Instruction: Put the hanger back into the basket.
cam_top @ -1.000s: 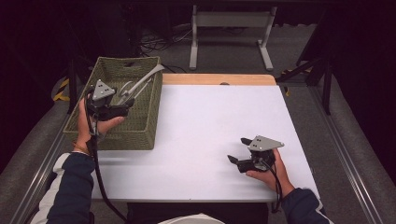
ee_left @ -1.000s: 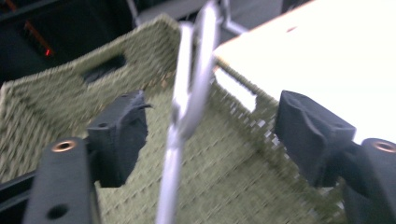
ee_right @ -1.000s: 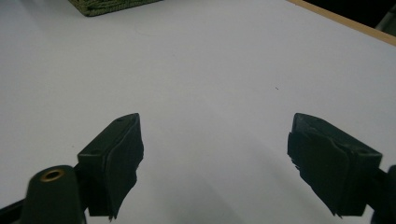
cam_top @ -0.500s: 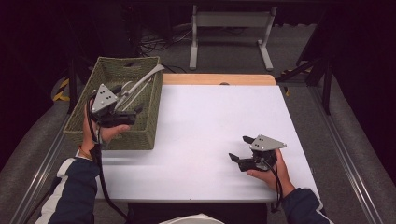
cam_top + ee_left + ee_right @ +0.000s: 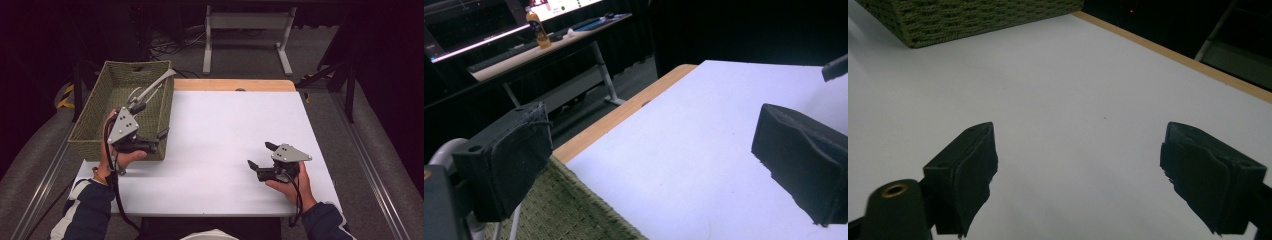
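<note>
Two grippers show in the high view: the left gripper (image 5: 161,141) hangs at the green basket (image 5: 90,131) rim, jaws wide and empty, below the metal tongs (image 5: 150,90) resting inside; it has drifted back from them, jaws just opening. Retreat level, clear of the rim. Left gripper view: wide pads (image 5: 509,162) straddle the rim and white surface (image 5: 704,150). Right gripper view: the right gripper (image 5: 1078,175) idles, spread wide, empty.

High overhead view plus two low, close views, all sharing the white table (image 5: 225,135).
</note>
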{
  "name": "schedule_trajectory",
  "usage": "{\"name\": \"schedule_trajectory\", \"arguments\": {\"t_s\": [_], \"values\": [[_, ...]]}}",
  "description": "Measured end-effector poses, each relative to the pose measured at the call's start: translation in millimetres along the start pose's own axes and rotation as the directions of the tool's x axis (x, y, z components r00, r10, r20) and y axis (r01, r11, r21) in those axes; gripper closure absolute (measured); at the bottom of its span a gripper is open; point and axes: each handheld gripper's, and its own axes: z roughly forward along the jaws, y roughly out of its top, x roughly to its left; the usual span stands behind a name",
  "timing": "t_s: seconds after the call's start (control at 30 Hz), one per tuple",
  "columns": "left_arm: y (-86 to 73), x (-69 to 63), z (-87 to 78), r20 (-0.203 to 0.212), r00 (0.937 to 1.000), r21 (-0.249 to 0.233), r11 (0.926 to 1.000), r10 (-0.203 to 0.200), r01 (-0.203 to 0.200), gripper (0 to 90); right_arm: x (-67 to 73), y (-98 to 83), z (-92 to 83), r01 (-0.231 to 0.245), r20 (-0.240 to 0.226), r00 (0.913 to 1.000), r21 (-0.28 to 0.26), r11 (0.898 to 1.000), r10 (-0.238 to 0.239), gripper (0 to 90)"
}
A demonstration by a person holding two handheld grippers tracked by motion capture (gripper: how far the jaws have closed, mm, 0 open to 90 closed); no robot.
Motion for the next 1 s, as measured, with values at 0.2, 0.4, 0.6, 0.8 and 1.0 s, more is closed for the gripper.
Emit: {"name": "schedule_trajectory", "arguments": {"t_s": [0.2,0.4,0.6,0.8,1.0], "values": [[-6.1,-19.8,-1.3,0.036,0.9992,-0.026,0.9995,0.018,-0.017,3.5,4.0,2.9,-3.4,0.007,0.036,0.9993,-0.021,1.000,-0.006,14.2],[-12.3,-30.2,0.0,0.068,0.9973,-0.023,0.9994,0.029,-0.027,3.6,8.2,5.2,-6.5,0.014,0.051,0.9986,-0.044,0.999,-0.012,14.0],[-18.5,-35.1,-0.8,0.073,0.9968,-0.032,0.9990,0.033,-0.031,4.5,12.3,4.8,-8.2,0.020,0.053,0.9984,-0.047,0.999,-0.017,14.0],[-25.4,-41.4,-4.3,0.093,0.9948,-0.032,0.9987,0.041,-0.039,4.5,16.7,4.6,-10.5,0.025,0.050,0.9985,-0.051,0.998,-0.022,14.0],[-32.7,-49.1,-5.9,0.105,0.9927,-0.029,0.9980,0.059,-0.056,5.2,22.1,2.8,-14.0,0.037,0.055,0.9979,-0.050,0.998,-0.035,14.0]]}}
